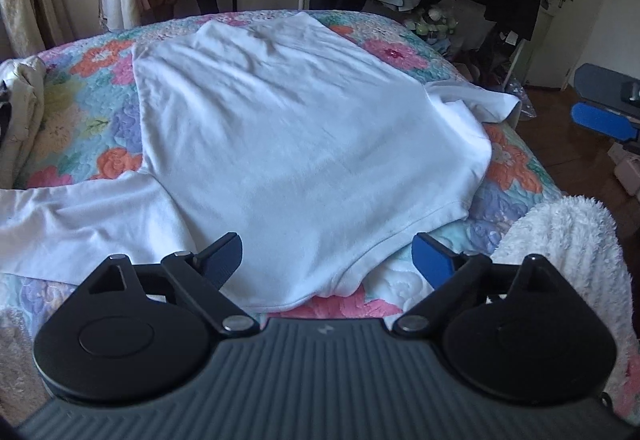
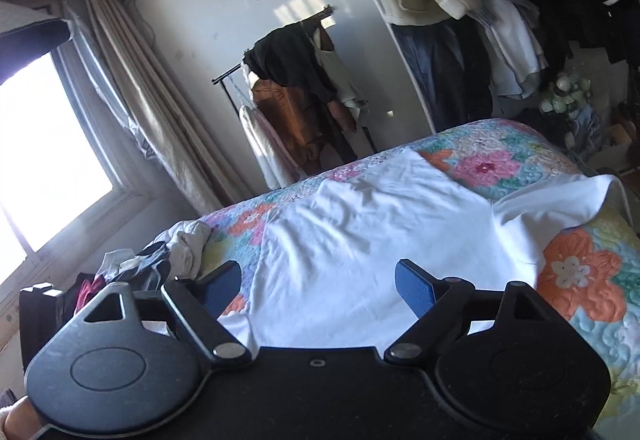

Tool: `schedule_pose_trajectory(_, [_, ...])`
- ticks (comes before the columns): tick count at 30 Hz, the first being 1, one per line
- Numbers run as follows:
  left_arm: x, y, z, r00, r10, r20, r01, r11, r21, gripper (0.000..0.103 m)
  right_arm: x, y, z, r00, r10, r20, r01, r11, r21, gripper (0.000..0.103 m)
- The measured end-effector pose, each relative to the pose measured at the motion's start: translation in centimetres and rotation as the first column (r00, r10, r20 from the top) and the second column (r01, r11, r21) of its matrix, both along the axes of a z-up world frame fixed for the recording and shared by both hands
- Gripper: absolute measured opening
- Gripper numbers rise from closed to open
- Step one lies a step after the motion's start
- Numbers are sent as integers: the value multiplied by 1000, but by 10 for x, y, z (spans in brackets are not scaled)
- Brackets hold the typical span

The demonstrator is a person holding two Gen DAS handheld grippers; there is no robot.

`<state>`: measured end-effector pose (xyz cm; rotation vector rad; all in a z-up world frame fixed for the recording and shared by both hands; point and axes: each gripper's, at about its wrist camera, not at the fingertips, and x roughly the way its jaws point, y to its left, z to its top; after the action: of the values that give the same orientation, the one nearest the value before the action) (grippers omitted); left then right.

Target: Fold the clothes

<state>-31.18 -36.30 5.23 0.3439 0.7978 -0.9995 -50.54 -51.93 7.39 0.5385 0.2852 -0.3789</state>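
Soft, wrinkled white T-shirt [image 1: 304, 143] lies spread flat on the quilted floral bed [image 1: 92, 107], hem toward the near edge. My left hand-held gripper [image 1: 328, 260] hovers released just above the hem; my right hand-held gripper [image 2: 318, 284], released too, grasps nothing.

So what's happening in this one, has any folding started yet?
Not yet, by the look of it. A white T-shirt lies spread flat on the floral quilt, both sleeves still out to the sides. The left gripper is open just above the shirt's near hem, holding nothing. The right gripper is open too, raised over the near part of the shirt. A heap of other clothes sits at the bed's left edge, and a white fluffy blanket lies beside the near right corner.
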Motion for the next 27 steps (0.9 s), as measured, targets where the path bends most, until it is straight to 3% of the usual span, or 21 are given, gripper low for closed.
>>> schedule_pose_trajectory(4, [-15,8,9,995,19,93,-20,1000,8,96,6,12,2,998,-43,-54,39,997,-69,94])
schedule_pose_trajectory(8, [-16,14,9,996,30,87,-30,1000,3,97,21,22,-10,972,-139,-190,100,974,-202,94])
schedule_pose_trajectory(11, [-14,18,6,996,43,79,-44,999,3,97,29,29,-17,963,-135,-234,71,962,-263,94])
schedule_pose_trajectory(16, [-11,24,-4,995,84,50,-82,996,-47,97,43,36,-27,963,-80,-257,12,966,-257,94])
schedule_pose_trajectory(20, [-12,21,-13,997,73,21,-73,997,-20,97,54,42,-40,956,-69,-286,-11,963,-270,94])
schedule_pose_trajectory(27, [-15,15,-27,994,107,36,-108,994,26,97,61,53,-51,946,-50,-321,-52,953,-300,94])
